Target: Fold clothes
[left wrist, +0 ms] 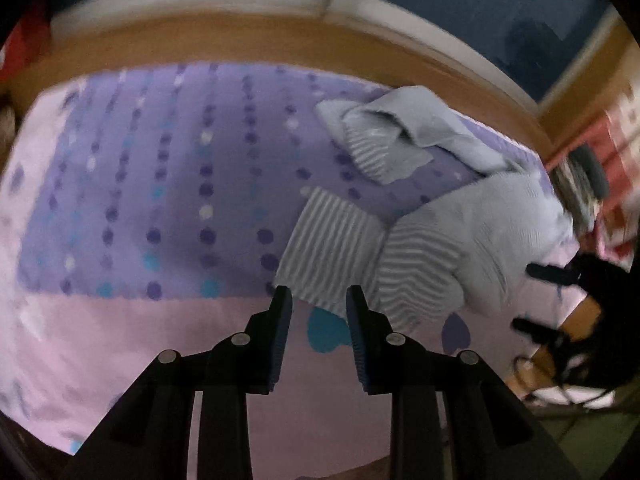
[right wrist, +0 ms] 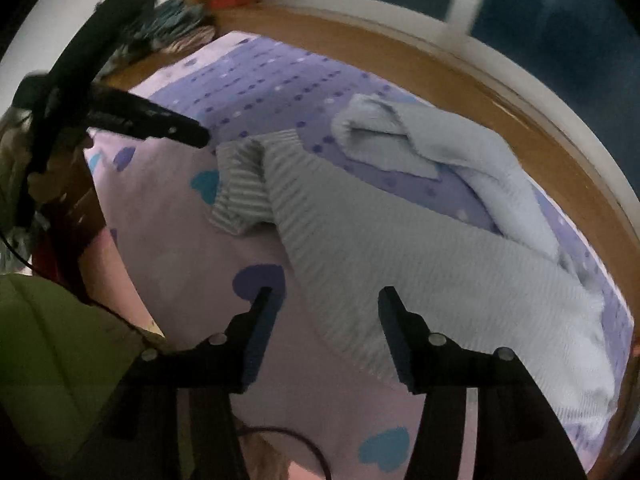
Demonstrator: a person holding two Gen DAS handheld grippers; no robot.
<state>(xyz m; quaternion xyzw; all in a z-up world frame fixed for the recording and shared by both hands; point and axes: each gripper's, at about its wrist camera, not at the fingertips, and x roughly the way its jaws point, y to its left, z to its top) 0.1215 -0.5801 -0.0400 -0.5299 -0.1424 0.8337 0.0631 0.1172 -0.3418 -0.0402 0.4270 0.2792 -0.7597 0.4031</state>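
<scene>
Fold barely begun: grey striped garment [right wrist: 400, 248] lies crumpled on bedsheet [left wrist: 140, 200]. My left gripper [left wrist: 319, 300] & right gripper [right wrist: 326, 300] spread, empty (nothing pinched) — all folds left.

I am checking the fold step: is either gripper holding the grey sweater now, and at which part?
Nothing is held. The left gripper and right gripper are both open above the sweater, pads off the cloth.

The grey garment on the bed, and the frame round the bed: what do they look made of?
The grey garment looks like a soft ribbed knit, perhaps cotton or wool; fine ridges run across it, the cuffs are striped and it slumps in loose folds. The bed frame looks like wood or wood-look board with a smooth, slightly glossy tan finish; blur hides any grain.
</scene>
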